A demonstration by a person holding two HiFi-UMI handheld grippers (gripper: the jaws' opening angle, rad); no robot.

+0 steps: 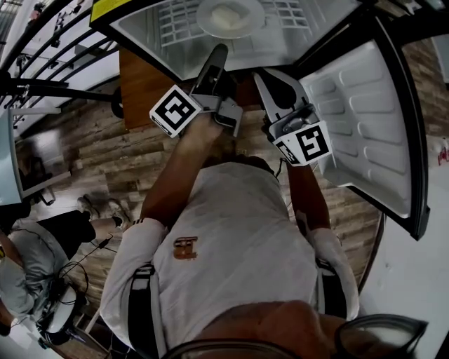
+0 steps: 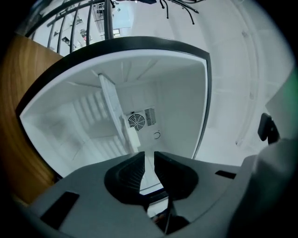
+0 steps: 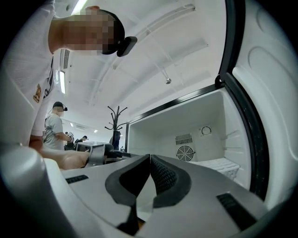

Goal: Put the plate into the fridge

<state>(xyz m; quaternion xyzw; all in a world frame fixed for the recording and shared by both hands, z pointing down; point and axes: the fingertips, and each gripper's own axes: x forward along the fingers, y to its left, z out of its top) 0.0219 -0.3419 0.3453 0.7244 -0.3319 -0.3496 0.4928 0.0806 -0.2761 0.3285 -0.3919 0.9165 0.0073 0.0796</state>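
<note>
A white plate (image 1: 230, 15) with something pale on it rests on the wire shelf (image 1: 184, 24) inside the open fridge, at the top of the head view. My left gripper (image 1: 219, 49) points into the fridge just below the plate. Its jaws stand a narrow gap apart with nothing between them (image 2: 149, 154). The plate does not show in the left gripper view, only the white fridge interior with its fan vent (image 2: 136, 121). My right gripper (image 1: 258, 76) hangs lower, by the door hinge side. It is shut, its pads meeting and empty (image 3: 150, 157).
The fridge door (image 1: 365, 119) stands swung open on the right. A wooden cabinet (image 1: 144, 84) adjoins the fridge on the left. A seated person (image 1: 28, 259) is at the lower left on the wood floor. A coat stand (image 3: 116, 116) rises behind.
</note>
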